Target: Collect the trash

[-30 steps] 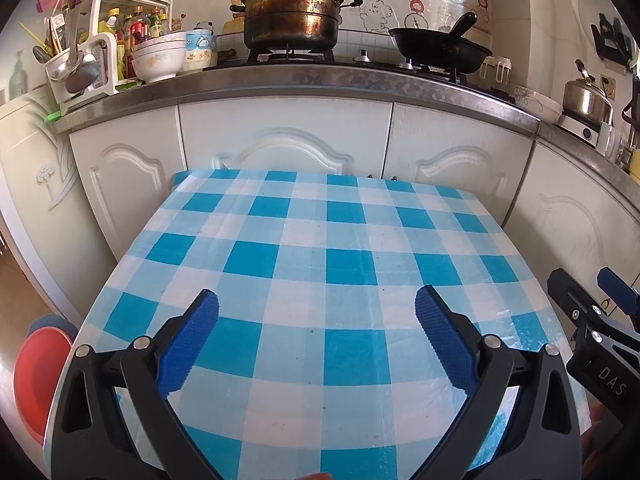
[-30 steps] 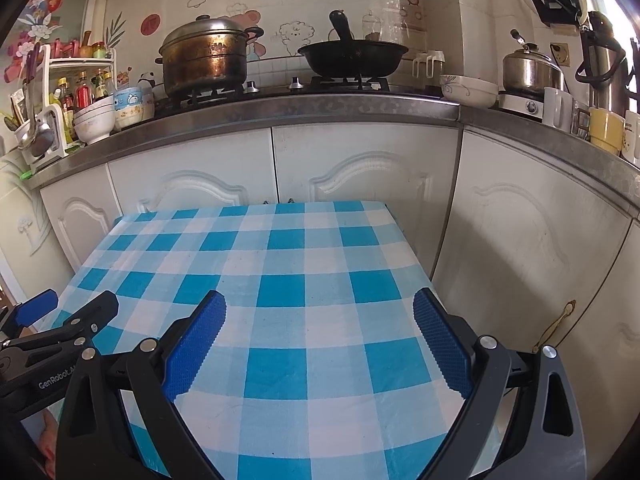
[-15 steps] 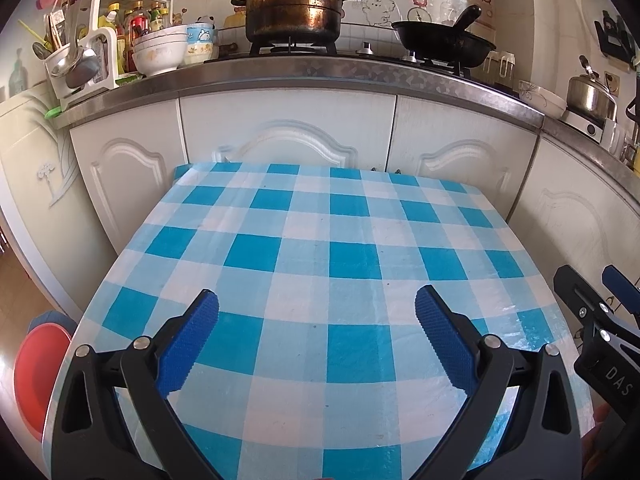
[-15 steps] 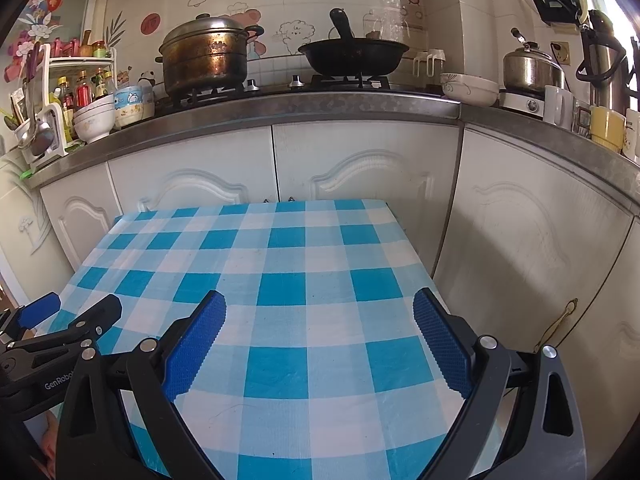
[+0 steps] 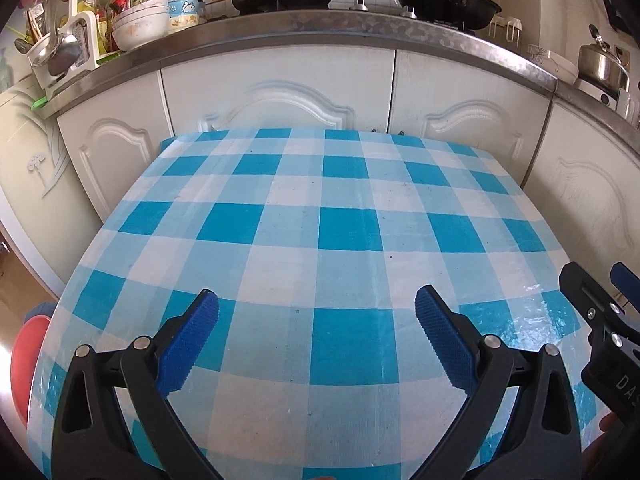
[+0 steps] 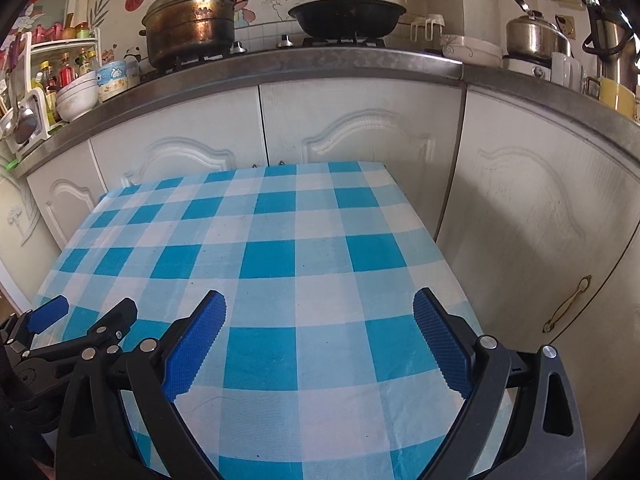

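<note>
Glossy blue-and-white checked tablecloth [image 5: 320, 240] under left gripper [image 5: 316, 312] and right gripper [image 6: 320, 312], ribbed blue pads spread apart, holding nothing; closer to white panelled cabinets [image 5: 280, 92] than before.

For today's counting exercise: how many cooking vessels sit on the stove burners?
2. A lidded pot on the left burner and a black wok on the right burner. The kettle stands apart, further right.

Tablecloth [image 5: 312, 240]: glossy plastic-looking check, glare at right edge; pads [image 5: 188, 344]: blue, ribbed, matt; cabinets [image 6: 360, 128]: white, embossed, slightly grimy; counter [image 6: 340, 62]: dull metal; pot [image 6: 190, 20]: tarnished metal; wok [image 6: 346, 16]: matt black.
</note>
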The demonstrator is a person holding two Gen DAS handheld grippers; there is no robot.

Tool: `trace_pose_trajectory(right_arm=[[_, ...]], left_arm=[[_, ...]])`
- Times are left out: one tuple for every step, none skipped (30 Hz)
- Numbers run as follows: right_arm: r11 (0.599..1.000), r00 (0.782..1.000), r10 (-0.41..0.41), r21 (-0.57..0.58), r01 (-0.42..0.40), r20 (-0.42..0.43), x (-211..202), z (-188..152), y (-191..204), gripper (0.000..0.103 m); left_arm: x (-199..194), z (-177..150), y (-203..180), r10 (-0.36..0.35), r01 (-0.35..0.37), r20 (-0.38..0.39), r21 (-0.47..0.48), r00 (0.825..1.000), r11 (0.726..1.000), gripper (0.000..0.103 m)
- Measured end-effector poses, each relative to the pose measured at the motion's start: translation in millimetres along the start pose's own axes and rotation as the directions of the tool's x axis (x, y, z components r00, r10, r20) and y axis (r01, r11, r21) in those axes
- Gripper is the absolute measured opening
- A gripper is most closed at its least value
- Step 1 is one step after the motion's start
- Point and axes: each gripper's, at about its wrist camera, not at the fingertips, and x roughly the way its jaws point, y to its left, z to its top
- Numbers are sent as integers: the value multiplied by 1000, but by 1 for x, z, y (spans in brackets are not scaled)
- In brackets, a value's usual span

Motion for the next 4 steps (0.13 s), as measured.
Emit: trace_pose_trajectory(right_arm=[[1000, 1000, -5, 7, 5, -21, 6, -1, -3, 94], [1000, 999, -9, 14, 9, -38, 12, -2, -5, 94], [1000, 998, -11, 24, 13, -56, 17, -3, -8, 94], [999, 997, -11, 34, 13, -72, 21, -5, -11, 94]], left_arm=[[7, 0, -2, 8, -8, -14, 5, 1000, 1000, 99], [12, -1, -4, 12, -11, -25, 7, 1000, 1000, 99], [18, -1, -5, 15, -15, -42, 9, 999, 1000, 99], [24, -2, -6, 19, -18, -60, 12, 998, 1000, 99]])
